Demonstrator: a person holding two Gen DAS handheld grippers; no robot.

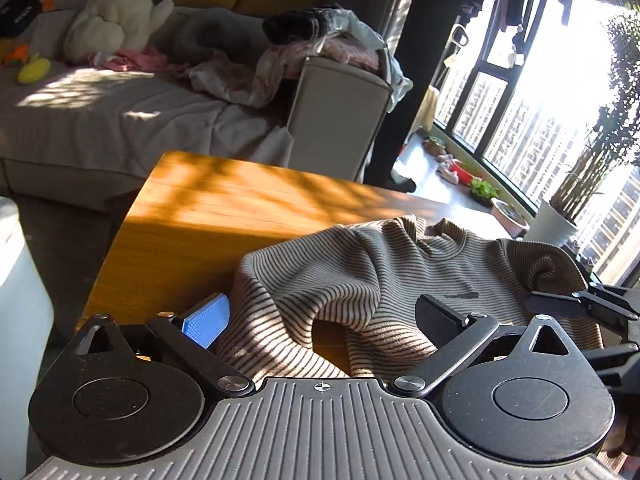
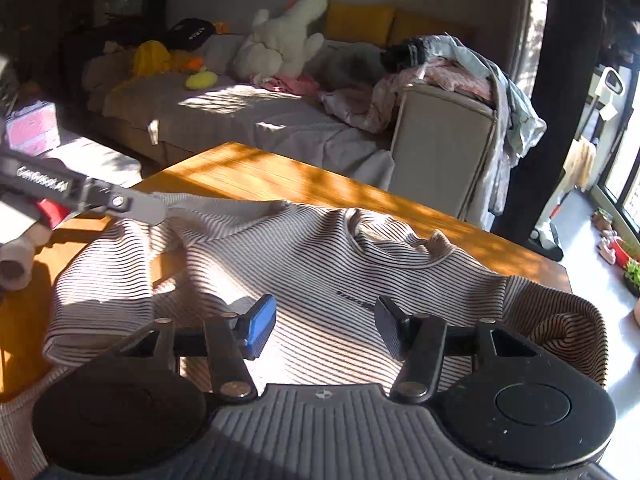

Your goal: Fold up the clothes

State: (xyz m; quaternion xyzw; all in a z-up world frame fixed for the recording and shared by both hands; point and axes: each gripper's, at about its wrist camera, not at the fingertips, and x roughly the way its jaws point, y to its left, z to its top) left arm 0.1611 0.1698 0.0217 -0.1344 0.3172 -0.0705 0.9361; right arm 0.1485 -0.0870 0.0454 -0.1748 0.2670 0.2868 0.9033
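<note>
A striped sweater [image 2: 304,256] is seen spread front-up on the wooden table [image 1: 224,200], collar toward the far edge, still rumpled: a raised fold sits near the left sleeve, and the right sleeve [image 2: 560,320] is curled up at the table's near corner. The left gripper [image 1: 320,316] is held with its jaws wide apart, cloth lying below and between them but not pinched. The right gripper [image 2: 324,326] is held partly open above the chest of the garment, nothing clamped between its pads. The step in hand is judged to be flattening and squaring the sweater ahead of the first fold. It would best be done by taking each sleeve or shoulder seam in a single layer only, the cloth drawn outward evenly by both tongs so the stripes run straight, and the curled right sleeve laid flat before any fold line is chosen. Cloth hanging over the near edge should be pulled back onto the table.
</note>
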